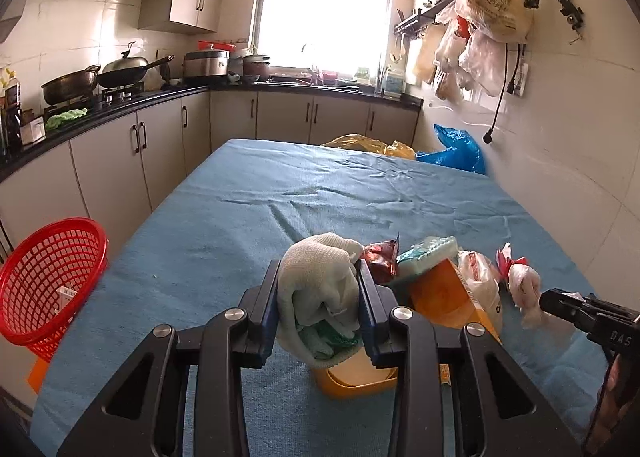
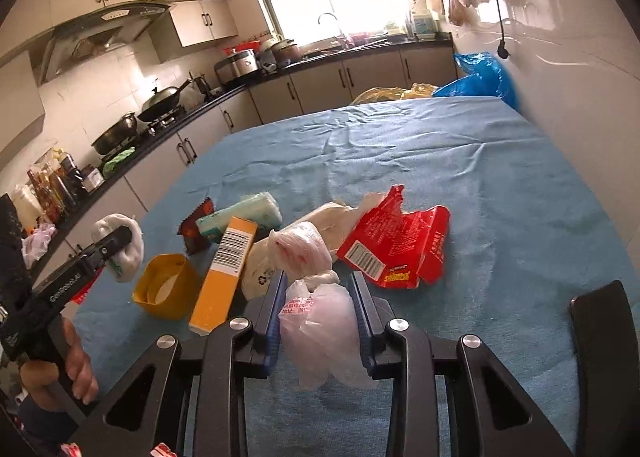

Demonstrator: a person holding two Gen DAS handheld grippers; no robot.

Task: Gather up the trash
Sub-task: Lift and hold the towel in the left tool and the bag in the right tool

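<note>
Both wrist views close, angled down over blue table (image 1: pixel 248 217), facing window (image 1: pixel 324 13); share trash pile.

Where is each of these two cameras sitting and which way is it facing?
Left wrist view: on the left gripper, facing down the blue-clothed table toward the window; its jaws clamp a crumpled white cloth wad; the right gripper shows at right.
Right wrist view: on the right gripper, facing the same way, tilted; its jaws clamp a crumpled clear plastic bag; the left gripper and a hand show at left.
Shared: table, orange carton, yellow plastic tub.
</note>
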